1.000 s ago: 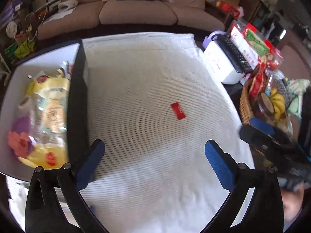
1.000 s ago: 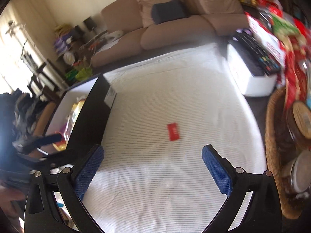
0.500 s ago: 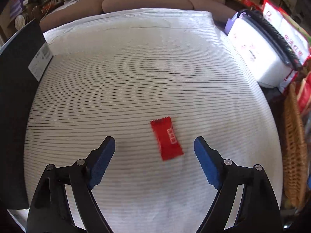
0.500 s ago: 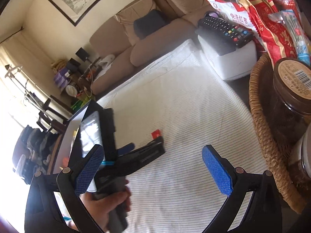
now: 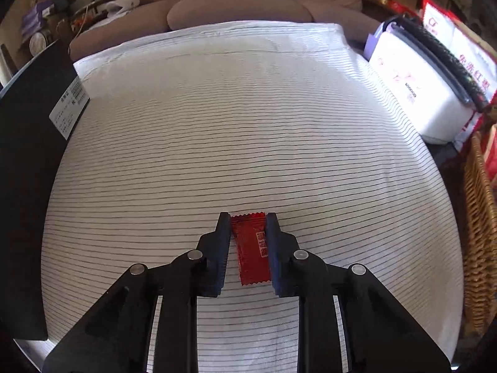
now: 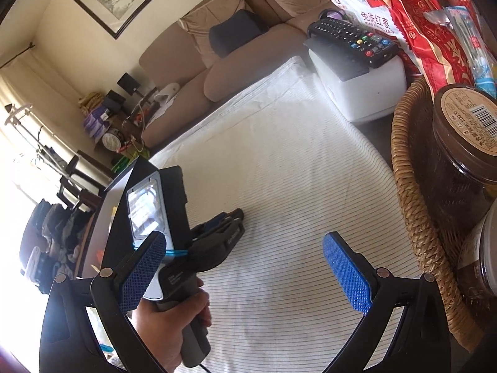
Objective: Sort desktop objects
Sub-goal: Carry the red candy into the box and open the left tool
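Observation:
A small red candy packet (image 5: 250, 248) lies on the white striped cloth (image 5: 248, 124). My left gripper (image 5: 248, 220) is shut on the packet, one finger against each long side, down at the cloth. It also shows in the right wrist view (image 6: 230, 222), where the packet is hidden. My right gripper (image 6: 245, 267) is open and empty, held above the cloth's near right part. A black-walled box (image 5: 28, 168) stands at the left edge of the cloth.
A white tissue box (image 5: 419, 93) with a black remote control (image 6: 351, 35) on top stands at the right. A wicker basket (image 6: 413, 205) with jars and red snack bags (image 6: 419, 28) is at the right edge. A sofa (image 5: 242, 9) lies beyond the table.
My left gripper moved from beside the box down to the red packet and closed on it. My right gripper swung right and stayed open.

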`<act>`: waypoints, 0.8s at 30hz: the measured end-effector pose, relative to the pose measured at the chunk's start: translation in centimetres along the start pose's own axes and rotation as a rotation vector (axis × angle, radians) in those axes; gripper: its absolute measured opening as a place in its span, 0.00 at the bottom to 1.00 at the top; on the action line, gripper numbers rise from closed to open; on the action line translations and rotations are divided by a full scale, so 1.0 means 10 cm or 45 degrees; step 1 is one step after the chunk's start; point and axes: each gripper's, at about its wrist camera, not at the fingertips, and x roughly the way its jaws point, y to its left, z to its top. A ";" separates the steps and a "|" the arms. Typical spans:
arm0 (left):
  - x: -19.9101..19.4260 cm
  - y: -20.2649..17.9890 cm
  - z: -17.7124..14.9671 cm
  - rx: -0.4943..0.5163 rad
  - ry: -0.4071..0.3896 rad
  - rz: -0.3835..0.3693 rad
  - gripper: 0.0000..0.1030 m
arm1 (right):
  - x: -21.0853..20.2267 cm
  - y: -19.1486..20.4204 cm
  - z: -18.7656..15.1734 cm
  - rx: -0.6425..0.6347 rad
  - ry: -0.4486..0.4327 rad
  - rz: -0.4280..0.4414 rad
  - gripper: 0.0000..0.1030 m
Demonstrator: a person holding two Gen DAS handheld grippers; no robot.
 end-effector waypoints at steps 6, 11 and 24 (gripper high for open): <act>-0.21 0.12 0.00 -0.019 -0.005 -0.070 0.20 | 0.04 -0.02 -0.02 0.042 0.011 0.051 1.00; -0.51 0.23 0.06 -0.026 -0.029 -0.150 0.20 | 0.08 0.03 -0.02 0.054 0.019 0.071 1.00; -2.04 1.75 0.64 -0.072 -0.164 -0.276 0.20 | 0.17 0.30 -0.10 -0.016 0.037 0.065 1.00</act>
